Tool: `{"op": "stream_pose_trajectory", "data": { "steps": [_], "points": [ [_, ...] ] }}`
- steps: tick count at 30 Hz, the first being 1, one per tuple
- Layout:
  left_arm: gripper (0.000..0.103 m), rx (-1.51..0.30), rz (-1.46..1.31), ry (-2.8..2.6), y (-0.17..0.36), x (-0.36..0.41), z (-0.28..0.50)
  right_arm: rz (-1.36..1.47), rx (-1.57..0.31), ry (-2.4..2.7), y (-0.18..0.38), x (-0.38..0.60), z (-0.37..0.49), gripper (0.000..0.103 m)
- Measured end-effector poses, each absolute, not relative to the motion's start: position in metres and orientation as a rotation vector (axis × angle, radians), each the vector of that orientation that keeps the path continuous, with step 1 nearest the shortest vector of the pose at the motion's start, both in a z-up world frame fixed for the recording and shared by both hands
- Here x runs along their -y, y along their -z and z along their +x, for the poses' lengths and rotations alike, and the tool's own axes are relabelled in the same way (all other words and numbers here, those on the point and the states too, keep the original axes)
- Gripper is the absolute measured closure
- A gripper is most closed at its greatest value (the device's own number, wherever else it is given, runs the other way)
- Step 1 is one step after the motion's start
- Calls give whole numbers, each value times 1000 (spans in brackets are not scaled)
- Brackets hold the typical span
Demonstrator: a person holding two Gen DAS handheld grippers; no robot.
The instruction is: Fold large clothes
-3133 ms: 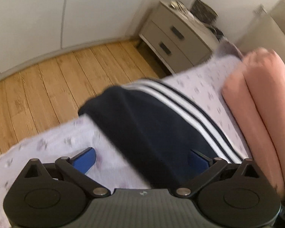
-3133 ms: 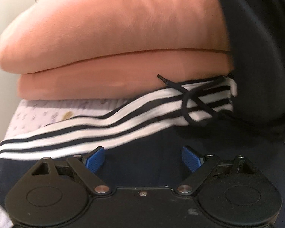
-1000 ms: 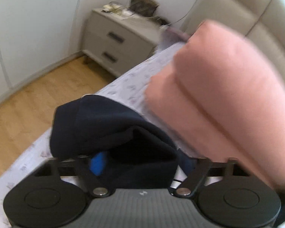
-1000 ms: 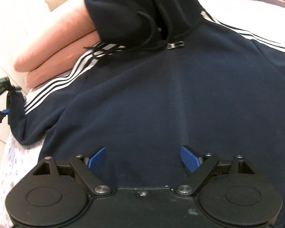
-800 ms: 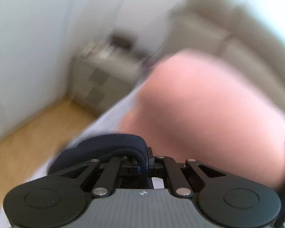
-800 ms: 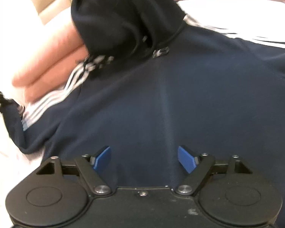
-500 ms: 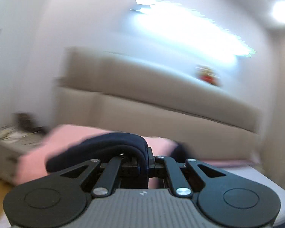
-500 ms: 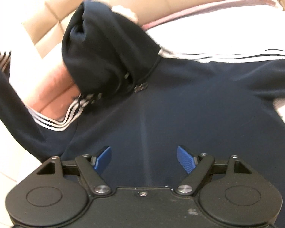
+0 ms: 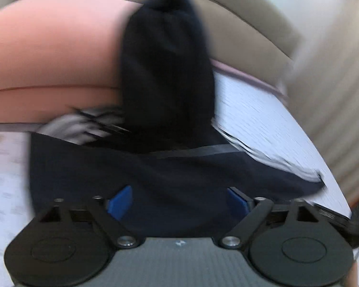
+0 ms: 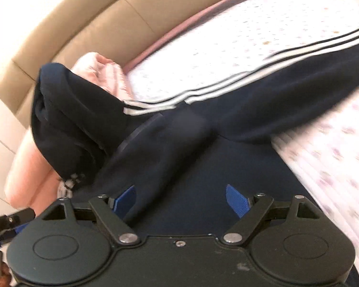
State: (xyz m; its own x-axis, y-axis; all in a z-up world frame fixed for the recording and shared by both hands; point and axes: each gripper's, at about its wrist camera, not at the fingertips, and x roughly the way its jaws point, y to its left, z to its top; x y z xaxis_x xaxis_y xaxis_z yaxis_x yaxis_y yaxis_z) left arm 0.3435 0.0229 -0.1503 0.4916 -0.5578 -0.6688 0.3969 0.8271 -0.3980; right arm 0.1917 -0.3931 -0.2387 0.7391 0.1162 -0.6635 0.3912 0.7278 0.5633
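A navy hooded jacket (image 9: 179,172) with white sleeve stripes lies spread on the bed; its hood (image 9: 165,71) is propped up against a pink pillow. In the right wrist view the jacket (image 10: 203,167) has one sleeve folded across its body and the other striped sleeve (image 10: 263,71) stretched out to the right. My left gripper (image 9: 178,198) is open just above the jacket's body. My right gripper (image 10: 180,199) is open over the jacket, holding nothing.
Two stacked pink pillows (image 9: 50,55) lie at the head of the bed against a beige padded headboard (image 10: 107,19). The bed has a white sheet with small purple flowers (image 10: 227,35). The left gripper's edge shows at the lower left of the right wrist view (image 10: 4,220).
My left gripper was shut on the jacket's sleeve and carried it up and across; now it is open and the sleeve lies folded over the jacket's body. The right gripper stayed open.
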Motion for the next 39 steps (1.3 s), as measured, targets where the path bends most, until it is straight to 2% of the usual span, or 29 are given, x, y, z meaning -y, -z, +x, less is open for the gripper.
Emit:
{"op": "stream_pose_trajectory", "data": {
  "steps": [3,8,10,11,12,13,14,15,18,21,24,25,26,27,28,29,30,31,36,39],
  "points": [
    [11,-888,-208,474,156,-60,388,662,-735,138,242,393,229,4],
    [11,-979,-328,347,190,-104,445,565,-837,182,270,395,292,4],
    [11,-1020,-385,309,207,-114,454,562,-842,179,282,400,303,0],
    [13,-1033,-409,304,219,-117,462,565,-815,173,283,400,305,0],
    [23,-1036,-424,314,228,-117,466,566,-792,170,283,400,308,4],
    [36,-1018,-421,328,233,-117,466,558,-794,173,281,399,310,28],
    [75,-979,-393,333,234,-115,464,536,-798,184,278,397,312,54],
    [92,-955,-339,336,232,-111,462,516,-790,188,274,395,313,91],
    [94,-777,-384,360,217,-115,449,514,-669,179,250,393,303,92],
    [93,-687,-418,354,209,-120,449,539,-543,246,231,400,284,90],
    [89,-781,-347,334,223,-112,459,549,-718,289,250,410,301,62],
    [85,-804,-353,333,226,-114,459,538,-780,306,258,412,305,61],
    [77,-818,-375,327,226,-118,457,526,-810,309,260,414,303,58],
    [62,-835,-408,342,223,-122,454,521,-805,311,259,416,297,39],
    [53,-850,-425,373,220,-125,450,530,-782,318,255,417,289,17],
    [31,-868,-425,400,215,-126,444,541,-748,321,249,419,281,10],
    [12,-898,-397,419,214,-123,437,538,-716,316,244,420,272,6],
    [8,-927,-353,425,212,-118,431,517,-700,304,240,419,266,5],
    [9,-1199,-154,317,238,-96,407,429,-906,282,261,412,272,5],
    [8,-1193,3,293,235,-81,388,398,-962,284,265,411,262,5]
  ]
}}
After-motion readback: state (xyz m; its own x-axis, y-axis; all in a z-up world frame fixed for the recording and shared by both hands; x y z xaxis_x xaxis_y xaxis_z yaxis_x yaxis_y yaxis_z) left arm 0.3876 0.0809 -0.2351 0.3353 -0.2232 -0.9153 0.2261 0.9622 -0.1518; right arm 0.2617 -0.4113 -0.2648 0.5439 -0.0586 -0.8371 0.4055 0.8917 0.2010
